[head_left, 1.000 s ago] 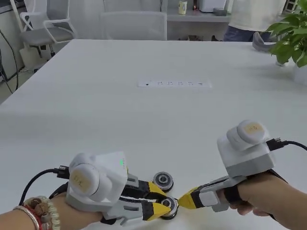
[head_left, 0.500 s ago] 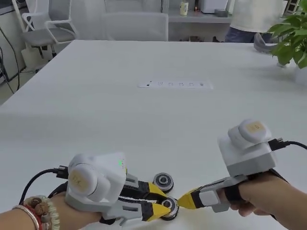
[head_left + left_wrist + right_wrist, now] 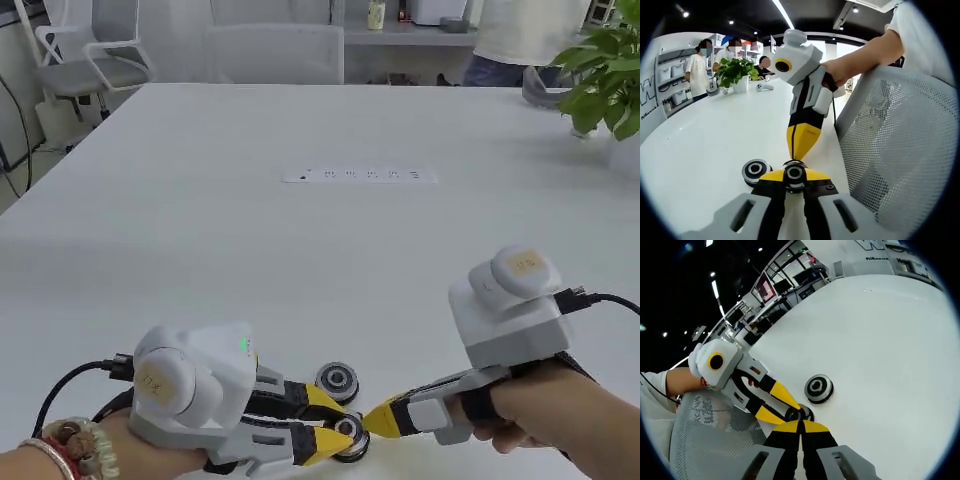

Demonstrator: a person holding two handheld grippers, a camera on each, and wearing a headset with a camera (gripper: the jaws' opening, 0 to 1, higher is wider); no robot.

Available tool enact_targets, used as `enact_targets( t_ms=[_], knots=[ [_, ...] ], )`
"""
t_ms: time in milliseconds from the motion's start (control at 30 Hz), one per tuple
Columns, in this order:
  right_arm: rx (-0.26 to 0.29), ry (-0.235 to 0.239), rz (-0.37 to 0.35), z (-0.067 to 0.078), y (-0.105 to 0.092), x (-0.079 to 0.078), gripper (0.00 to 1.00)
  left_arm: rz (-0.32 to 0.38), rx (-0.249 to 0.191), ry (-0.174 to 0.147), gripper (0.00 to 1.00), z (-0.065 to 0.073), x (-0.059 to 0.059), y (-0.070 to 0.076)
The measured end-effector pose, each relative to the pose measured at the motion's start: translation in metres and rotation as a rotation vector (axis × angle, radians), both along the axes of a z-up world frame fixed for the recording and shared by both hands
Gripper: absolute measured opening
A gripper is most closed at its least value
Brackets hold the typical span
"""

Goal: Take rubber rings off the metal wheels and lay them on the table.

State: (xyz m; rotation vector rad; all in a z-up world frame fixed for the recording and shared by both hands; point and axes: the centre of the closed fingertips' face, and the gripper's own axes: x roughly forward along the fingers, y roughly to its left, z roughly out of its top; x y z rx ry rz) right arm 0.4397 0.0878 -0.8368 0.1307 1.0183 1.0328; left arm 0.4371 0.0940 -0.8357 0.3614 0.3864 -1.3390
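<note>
Now the left gripper [image 3: 345, 435] fingers clench one metal wheel [image 3: 794, 173] low at the worktop [image 3: 300, 250]; a second wheel [image 3: 337, 380] lies just beside it. The right gripper [image 3: 372, 420] fingers are pressed together at the rim, possibly nipping the rubber ring [image 3: 785, 175]. The ring is likely soft, stretchy and clingy: take its outer lip.

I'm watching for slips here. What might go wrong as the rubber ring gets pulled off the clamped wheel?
The left tongs clamp the small wheel only at their tips, so a pull from the right tongs may twist it free. The second wheel lies loose close beside them and might get knocked and roll away.
</note>
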Motion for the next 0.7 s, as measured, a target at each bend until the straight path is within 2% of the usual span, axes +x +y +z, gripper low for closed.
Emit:
enact_targets(
  t_ms=[267,333,367,400,433,467,533,700],
  knots=[
    [0.020,-0.008,0.008,0.004,0.005,-0.002,0.00,0.001,0.005,-0.001,0.07,0.000,0.000,-0.001],
    [0.064,0.010,0.020,0.010,0.011,-0.005,0.00,0.003,0.006,-0.001,0.07,0.000,0.000,-0.001],
    [0.119,-0.012,0.025,0.019,0.017,-0.004,0.00,0.004,0.006,-0.002,0.07,0.000,0.001,-0.001],
    [0.146,-0.025,0.012,0.026,0.020,0.000,0.00,0.005,0.006,-0.002,0.07,0.000,0.001,-0.001],
    [0.081,-0.023,0.020,0.020,0.015,-0.003,0.00,0.010,0.006,-0.002,0.07,0.000,0.001,-0.001],
    [0.077,-0.085,0.055,0.018,0.015,-0.001,0.00,0.010,0.007,-0.001,0.07,-0.001,0.001,-0.001],
    [0.080,-0.044,0.037,0.017,0.012,-0.003,0.00,0.011,0.005,-0.001,0.07,0.000,0.001,-0.001],
    [0.087,-0.017,0.004,0.015,0.003,-0.001,0.00,0.015,0.008,-0.002,0.07,0.000,0.002,0.000]
  ],
)
